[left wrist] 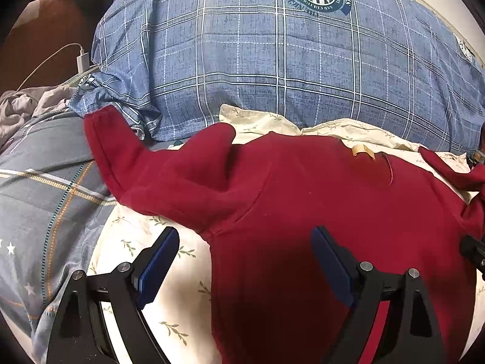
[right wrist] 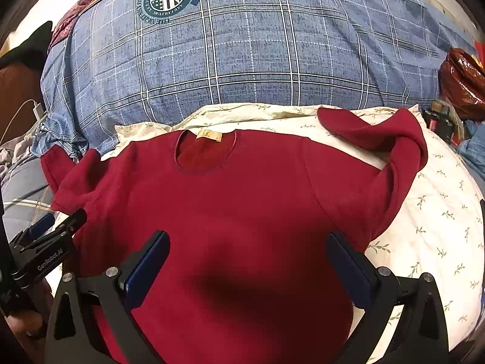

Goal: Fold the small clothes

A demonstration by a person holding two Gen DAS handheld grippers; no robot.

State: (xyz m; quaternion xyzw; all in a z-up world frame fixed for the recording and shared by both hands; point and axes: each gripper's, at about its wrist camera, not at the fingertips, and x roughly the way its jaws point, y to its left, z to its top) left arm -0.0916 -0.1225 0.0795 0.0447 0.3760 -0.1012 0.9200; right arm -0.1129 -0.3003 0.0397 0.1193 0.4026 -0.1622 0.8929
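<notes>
While both my tongs hang spread wide with nothing between them, the red sweater [right wrist: 242, 212] lies flat on the floral sheet [right wrist: 439, 212] of the bed, filling the lower middle of both views. My right tongs [right wrist: 247, 268] hover over its lower body; my left tongs [left wrist: 245, 265] straddle its side edge at the armpit, one blue pad over sheet, the other over red cloth. In the right view, the left tongs also show at the lower left edge. Further up, one sleeve [left wrist: 127, 157] runs to the upper left onto a grey checked cover [left wrist: 39, 200], and the other sleeve [right wrist: 379, 133] lies bunched and folded at the upper right. The neckline with its tan label [right wrist: 209, 135] faces a big blue plaid duvet [right wrist: 242, 54] heaped right behind it. A white charger and cable [left wrist: 81, 60] sit far left; a shiny red bag [right wrist: 463, 82] sits far right.
</notes>
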